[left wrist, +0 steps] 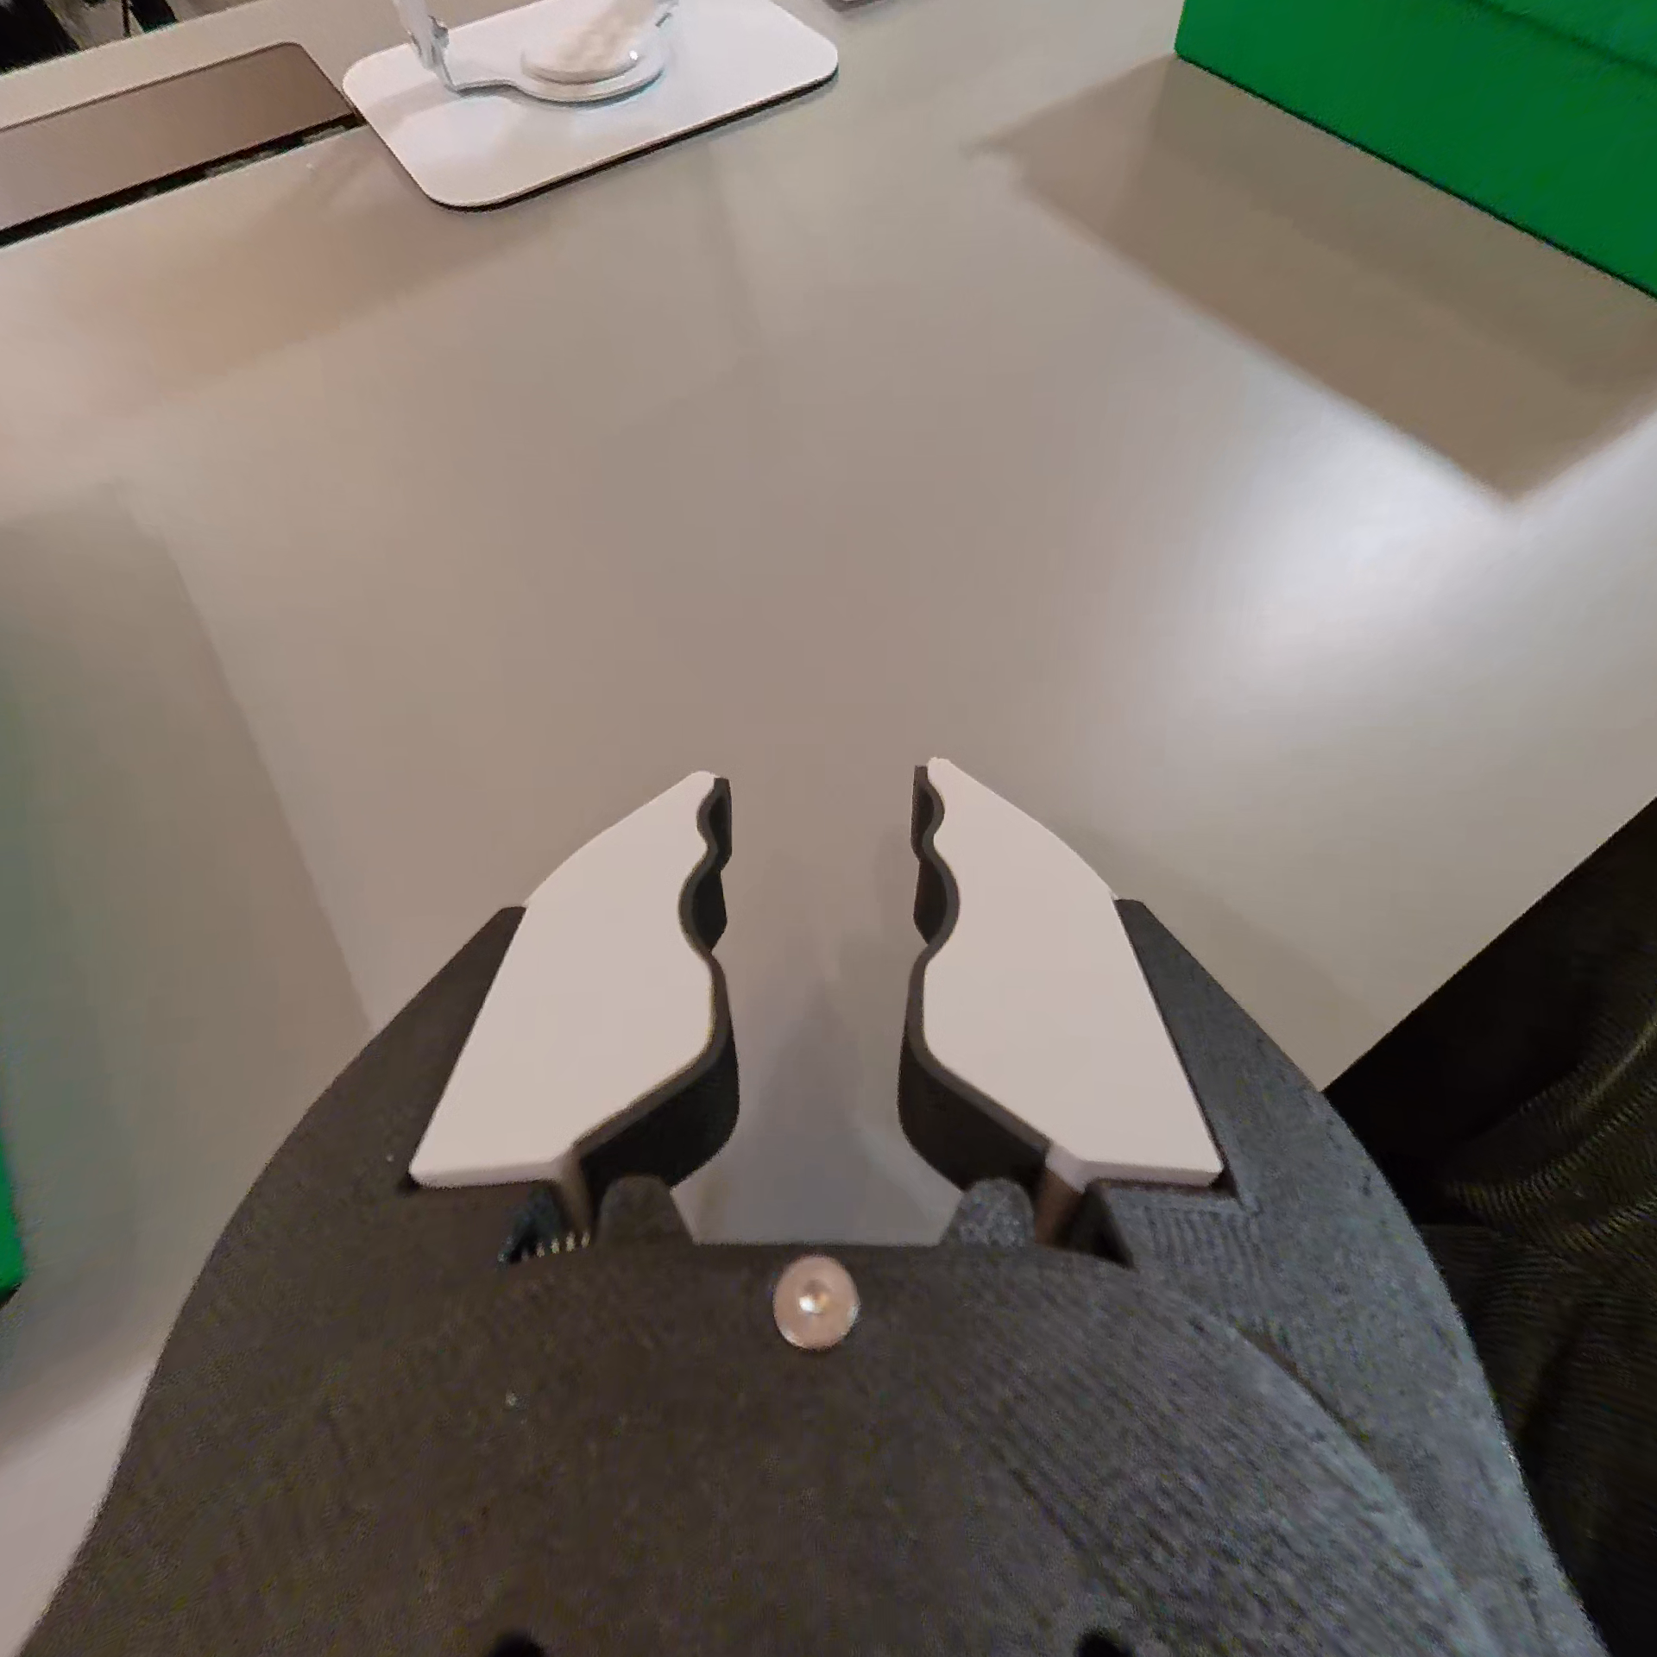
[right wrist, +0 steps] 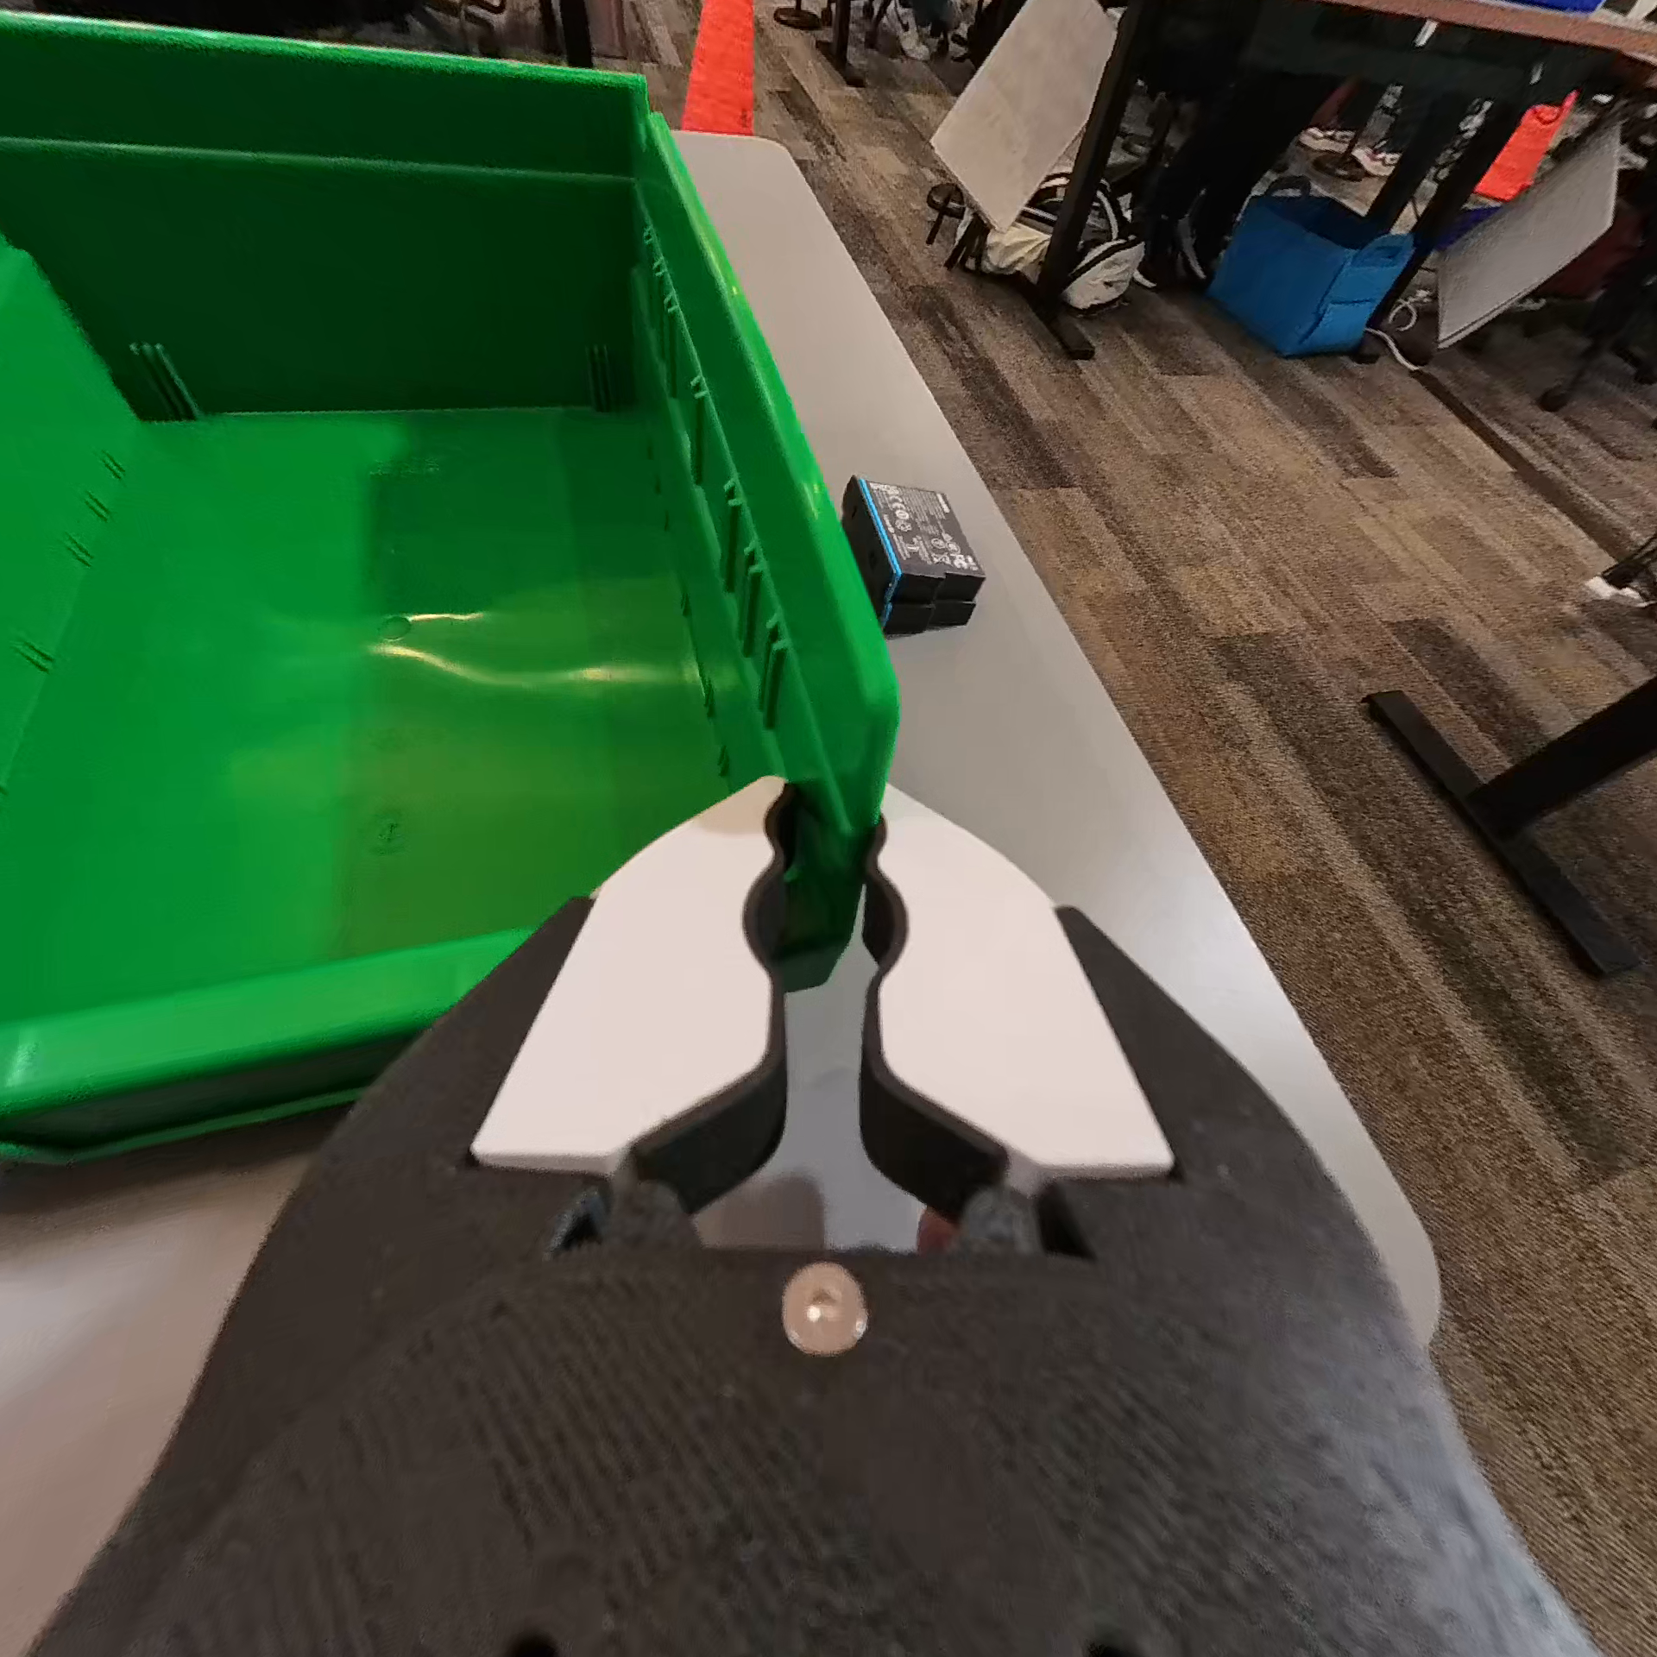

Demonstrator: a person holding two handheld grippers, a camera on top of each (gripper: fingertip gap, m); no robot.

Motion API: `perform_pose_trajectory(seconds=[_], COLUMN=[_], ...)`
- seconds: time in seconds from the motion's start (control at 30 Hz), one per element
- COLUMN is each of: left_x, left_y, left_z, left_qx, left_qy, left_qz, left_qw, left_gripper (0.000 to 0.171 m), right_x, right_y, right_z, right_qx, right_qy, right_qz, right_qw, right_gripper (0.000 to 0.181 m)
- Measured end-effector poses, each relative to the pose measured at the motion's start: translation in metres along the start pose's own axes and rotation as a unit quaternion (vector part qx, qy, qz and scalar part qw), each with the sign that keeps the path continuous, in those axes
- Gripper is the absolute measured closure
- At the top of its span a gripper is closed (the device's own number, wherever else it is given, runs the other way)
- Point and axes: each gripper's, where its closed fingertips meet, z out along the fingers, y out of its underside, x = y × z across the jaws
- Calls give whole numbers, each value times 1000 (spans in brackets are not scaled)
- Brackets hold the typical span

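My right gripper is shut on the near right corner of a green plastic bin, one finger inside its wall and one outside. The bin is empty and rests on the grey table. A small stack of black batteries lies on the table just beyond the bin's right wall. My left gripper is open and empty, held above bare grey tabletop. A side of the green bin shows at the upper right of the left wrist view.
A white flat base with a clear stand on it sits at the far edge of the table. Right of the table is carpeted floor with black table legs, a blue bag and an orange cone.
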Motion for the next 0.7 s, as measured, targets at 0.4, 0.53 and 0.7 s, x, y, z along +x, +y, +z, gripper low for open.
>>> perform_pose_trajectory(seconds=[0.4, 0.53, 0.7], left_x=[-21, -18, -15], left_y=[-5, -7, -6], left_z=[-4, -4, -4], left_qx=[31, 34, 30], left_qy=[14, 17, 7], left_qz=[-80, -75, -43], left_qw=[996, 996, 999], left_gripper=[137, 136, 135], right_x=[3, -14, -29], right_y=[-4, -21, -53], right_z=[-6, -21, -44], right_qx=[-1, 16, 60], right_qy=[9, -44, -45], right_qz=[-27, -51, -75], right_qw=[1000, 998, 994], right_gripper=[146, 130, 128])
